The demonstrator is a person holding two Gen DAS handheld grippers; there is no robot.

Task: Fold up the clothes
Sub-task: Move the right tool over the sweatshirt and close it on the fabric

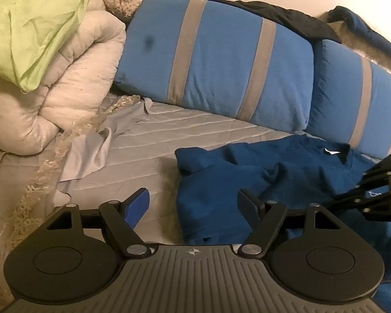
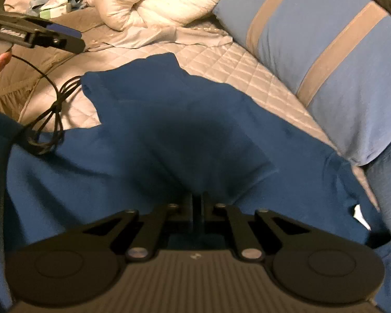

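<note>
A: Item under work?
B: A dark blue T-shirt (image 2: 153,140), crumpled and spread over the quilted grey bedcover (image 1: 148,140), just in front of two blue pillows with grey stripes (image 1: 216,60). Its white neck label (image 1: 331,152) faces up near the pillows.

A: Right tool status?
B: The right tool (image 2: 197,203) is pressed down into the shirt with its jaws drawn together – the fabric bunches up around the tips, so it is clamped on a fold of the shirt.

A: Left tool status?
B: The left tool (image 1: 194,203) stands wide, nothing between its jaws. Its blue-padded finger (image 1: 138,208) is over bare bedcover; the other finger sits over the shirt's left edge – whether it touches the cloth cannot be told.

A: Surroundings?
B: A black cable (image 2: 52,114) loops from the left tool across the bedcover onto the shirt. A bunched white comforter (image 1: 65,83) lies to the left of the pillows with a light green cloth (image 1: 36,23) on top. A black garment (image 1: 286,18) is draped over the pillows' upper edge. A loose grey cloth (image 1: 91,148) lies wrinkled beside the comforter.
</note>
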